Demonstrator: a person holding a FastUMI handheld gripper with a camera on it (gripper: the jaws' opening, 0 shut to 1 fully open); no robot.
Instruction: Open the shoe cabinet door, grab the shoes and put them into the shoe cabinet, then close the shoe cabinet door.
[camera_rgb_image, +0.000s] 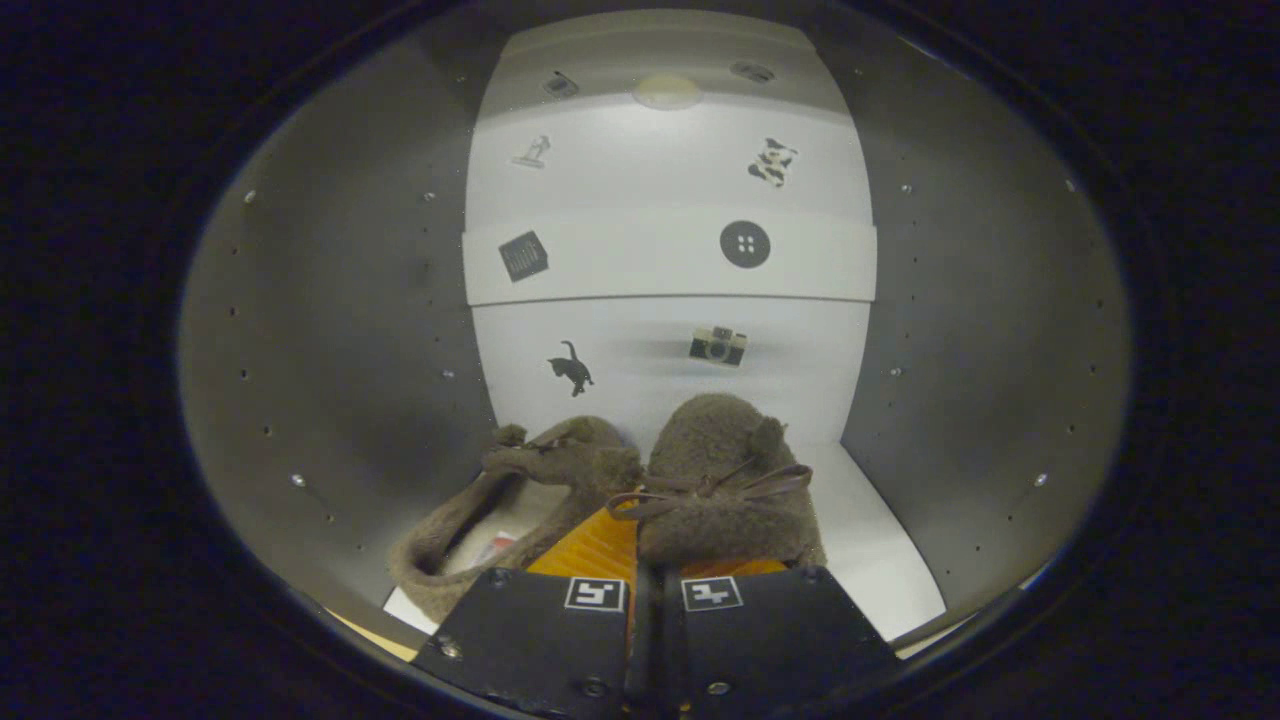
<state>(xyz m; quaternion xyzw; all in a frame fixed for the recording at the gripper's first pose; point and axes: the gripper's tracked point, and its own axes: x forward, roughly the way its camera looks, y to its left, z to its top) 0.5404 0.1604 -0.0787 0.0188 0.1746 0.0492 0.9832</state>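
A pair of fuzzy brown slippers lies just ahead of my fingers inside the shoe cabinet. The left shoe (520, 495) shows its open inside and the right shoe (720, 480) shows its top with a thin bow. Both rest low over the cabinet's white floor (880, 550). My gripper (640, 560) reaches in from the cabinet's front, its fingers nearly together and pinching the shoes' adjoining inner edges. The right shoe hides the tips of the fingers.
The cabinet's grey side walls (340, 380) stand close on both sides, dotted with shelf-pin holes. Its white back panel (660, 340) carries several small stickers, and a round lamp (667, 92) glows at the top. A pale front edge (390, 635) runs below the floor.
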